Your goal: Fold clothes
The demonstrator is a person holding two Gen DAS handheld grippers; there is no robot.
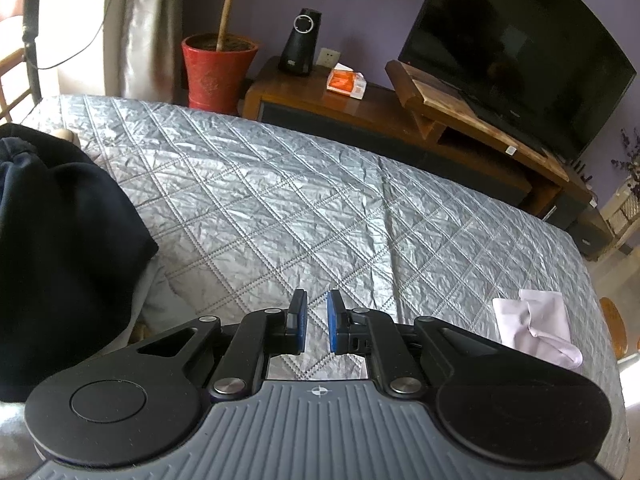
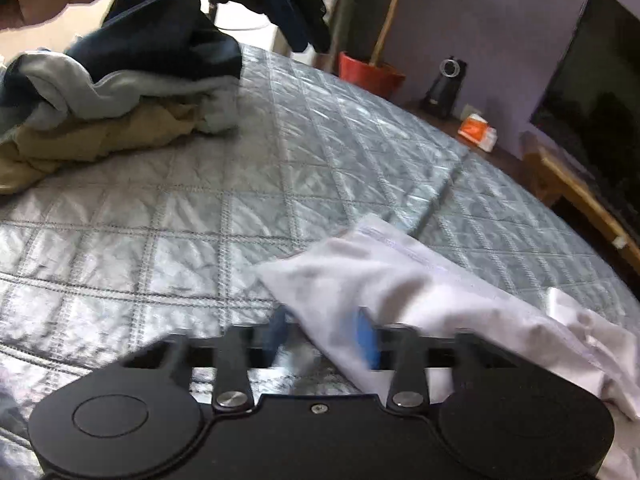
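- Our left gripper hangs above the quilted bedspread with its blue pads a narrow gap apart and nothing between them; bare quilt shows through the gap.
- Seen from that claw, the white garment lies flat on the bedspread off to its right, well apart from it, and a dark garment bulks close on its left.
- Our right gripper sits low over the white garment, which spreads ahead of it and away to its right. The view is smeared with motion: the jaws stand apart, one blue pad showing on each side of the near white edge, but we cannot tell whether they have closed on the cloth.
- Ahead and to the left of the right claw lies a heap of clothes, dark blue on pale grey on tan, loosely stacked.
- We judge the white cloth thin, light and limp: it drapes with soft wrinkles and should slump from any single hold.
- It looks smooth, and the bedspread under it is glossy, so we expect it to slide rather than stay put when dragged.
- We would take hold at a hem or corner, where the stitched edge gives the pads something thicker to bite.
- Whether the white piece lies already folded or only partly so, we cannot tell.
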